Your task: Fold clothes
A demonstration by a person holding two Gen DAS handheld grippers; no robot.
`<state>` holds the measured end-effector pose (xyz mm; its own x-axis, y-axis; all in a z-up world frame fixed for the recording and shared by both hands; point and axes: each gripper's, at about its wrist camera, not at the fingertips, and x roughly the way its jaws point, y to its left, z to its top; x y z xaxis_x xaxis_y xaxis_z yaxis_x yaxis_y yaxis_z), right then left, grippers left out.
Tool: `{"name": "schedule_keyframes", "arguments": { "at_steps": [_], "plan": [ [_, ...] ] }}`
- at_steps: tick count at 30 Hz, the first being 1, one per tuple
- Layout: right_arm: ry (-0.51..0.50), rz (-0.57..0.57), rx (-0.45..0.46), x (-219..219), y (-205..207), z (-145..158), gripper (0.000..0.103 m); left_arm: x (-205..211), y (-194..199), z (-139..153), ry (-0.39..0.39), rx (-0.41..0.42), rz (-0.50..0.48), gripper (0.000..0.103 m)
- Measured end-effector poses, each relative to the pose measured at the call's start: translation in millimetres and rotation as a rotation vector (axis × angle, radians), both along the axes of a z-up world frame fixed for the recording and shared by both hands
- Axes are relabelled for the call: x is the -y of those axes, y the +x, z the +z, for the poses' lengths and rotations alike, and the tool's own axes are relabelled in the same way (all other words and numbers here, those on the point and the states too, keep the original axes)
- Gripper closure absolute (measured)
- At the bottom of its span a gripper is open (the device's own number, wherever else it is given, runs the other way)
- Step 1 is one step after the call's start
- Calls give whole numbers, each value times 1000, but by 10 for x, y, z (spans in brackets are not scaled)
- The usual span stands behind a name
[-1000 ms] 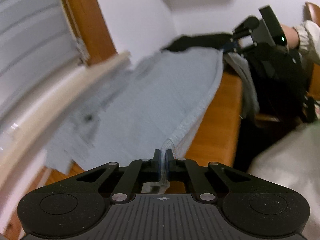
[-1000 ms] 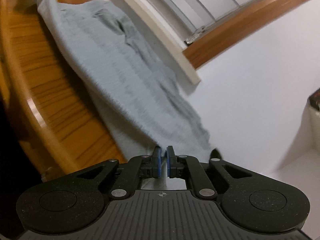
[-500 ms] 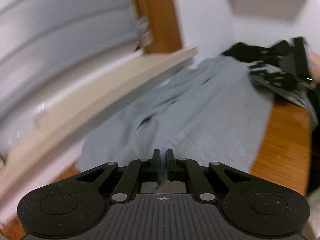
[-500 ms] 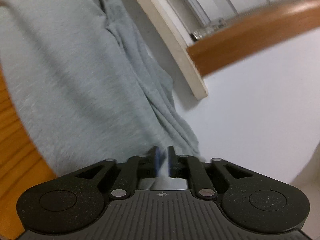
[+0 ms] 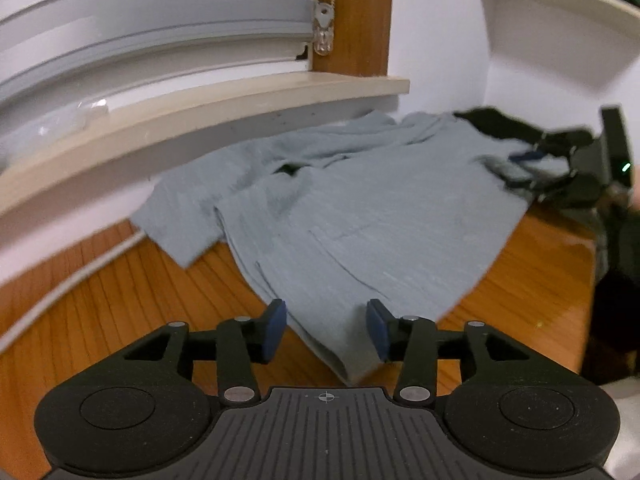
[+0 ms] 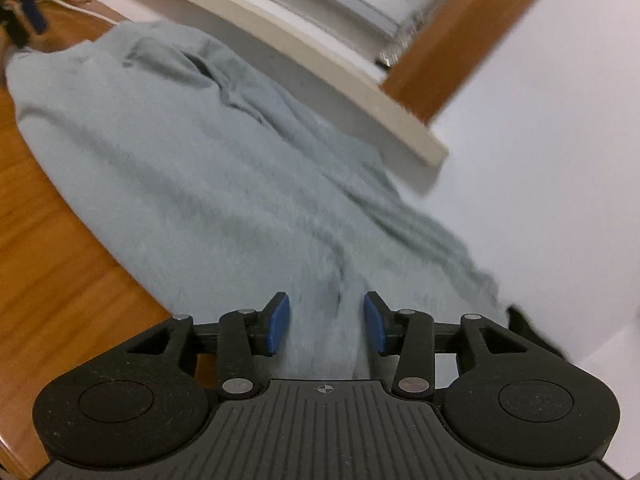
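Note:
A light grey-blue garment (image 5: pixel 360 216) lies spread on a wooden table (image 5: pixel 120 304), its far edge rumpled against the wall under a window sill. My left gripper (image 5: pixel 327 330) hovers over the garment's near corner; its jaws are opening and the cloth lies between the blue pads (image 5: pixel 276 328) without being pressed. In the right wrist view the same garment (image 6: pixel 192 168) stretches away, and my right gripper (image 6: pixel 326 326) is opening too, cloth lying between its pads untouched. The right gripper also appears at the far right of the left wrist view (image 5: pixel 560 160), blurred.
A cream window sill (image 5: pixel 200 108) and a wooden frame post (image 5: pixel 352 16) run along the wall behind the garment. A white cable (image 5: pixel 60 292) lies on the table at left. A white shelf (image 5: pixel 560 20) hangs upper right. The table edge (image 6: pixel 16 432) drops off at lower left.
Both grippers, shut on the garment's edge a second ago, carried it down toward the table and let go; their jaws now stand apart. The garment has settled flat on the wood.

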<state>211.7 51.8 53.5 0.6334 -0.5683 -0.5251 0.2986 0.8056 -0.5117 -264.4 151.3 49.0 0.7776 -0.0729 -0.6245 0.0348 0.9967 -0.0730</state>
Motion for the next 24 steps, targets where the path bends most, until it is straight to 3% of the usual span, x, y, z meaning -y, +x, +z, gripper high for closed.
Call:
{"name": "schedule_keyframes", "arguments": {
  "at_steps": [2,6,8,9,14,18,20,22,24],
  "plan": [
    [18,-18,17,60,-26,-58,59,16,-45,-48,-45,-3,-5,54],
    [40,-33,50,136,-55,-81,58,55,1,-161,-42,-25,-8,57],
    [40,-30,68,164,-73,-106,58,45,16,-191,-43,-20,-18,74],
    [42,-29,81,172,-92,-118,58,44,4,-189,-39,-9,-22,94],
    [77,-19,128,276,-177,-144,58,-23,-108,-29,-28,9,-26,97],
    [92,-19,136,296,-185,-144,58,-8,-141,13,12,-20,-21,90],
    [85,-18,136,284,-186,-152,58,-7,-146,70,11,12,3,80],
    [74,-17,134,269,-185,-161,58,36,-92,155,23,54,18,57],
    [54,-15,129,247,-178,-171,58,105,32,232,24,80,12,53]
  ]
}}
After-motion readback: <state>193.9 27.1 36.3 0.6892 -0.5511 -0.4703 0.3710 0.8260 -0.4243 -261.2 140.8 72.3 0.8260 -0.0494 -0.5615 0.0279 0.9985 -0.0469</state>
